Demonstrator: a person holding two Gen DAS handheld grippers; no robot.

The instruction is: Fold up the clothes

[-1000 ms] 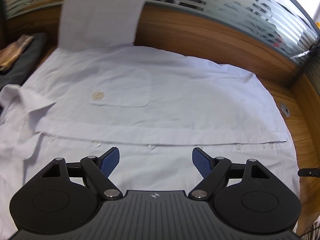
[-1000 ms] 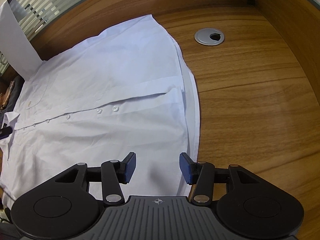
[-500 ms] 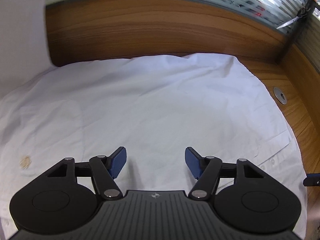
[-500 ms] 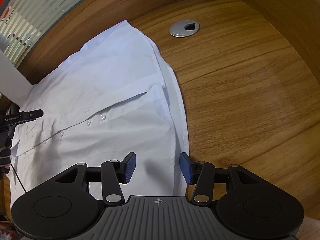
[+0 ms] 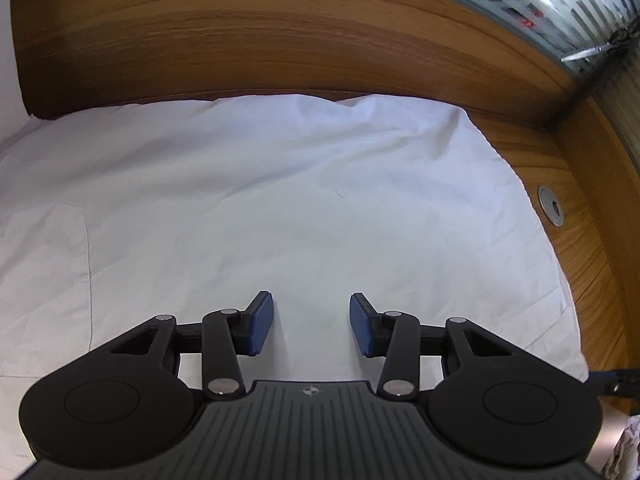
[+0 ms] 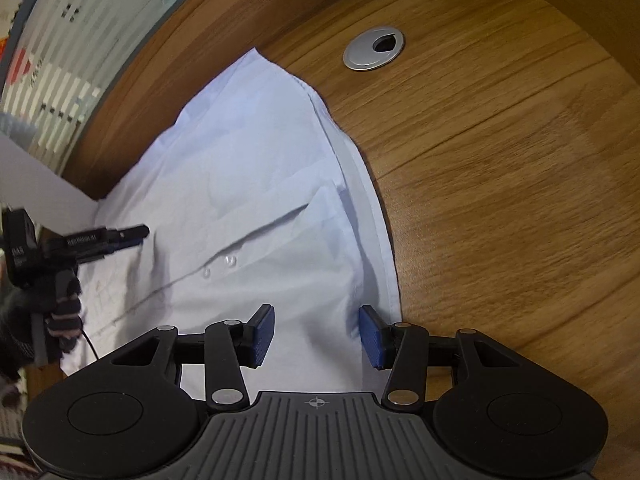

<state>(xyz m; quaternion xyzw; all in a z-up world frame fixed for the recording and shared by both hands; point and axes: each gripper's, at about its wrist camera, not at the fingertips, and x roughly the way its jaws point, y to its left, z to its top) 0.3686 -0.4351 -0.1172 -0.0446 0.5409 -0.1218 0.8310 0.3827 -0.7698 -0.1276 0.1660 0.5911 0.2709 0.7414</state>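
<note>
The white shirt (image 5: 304, 200) lies spread flat on the wooden bench (image 6: 500, 184), its far edge against the wooden back panel (image 5: 280, 40) and its hem side running near a round silver cable grommet (image 6: 374, 48). The left gripper (image 5: 311, 328) tilts steeply down over the plain cloth of the shirt, its jaws closing with only flat fabric beneath the gap and nothing pinched between the blue pads. In the right wrist view that same gripper shows from the side at the left edge, held by a hand in a dark glove (image 6: 60, 312); the hand is cut off by the frame and blurred. The right gripper (image 6: 316, 332) points down over the shirt's near corner beside the button placket (image 6: 218, 268), jaws partly apart and clear of the cloth, the right pad just above the shirt's edge. Whether either gripper's fingertips touch the fabric cannot be told. The shirt's left part runs out of both views.
</note>
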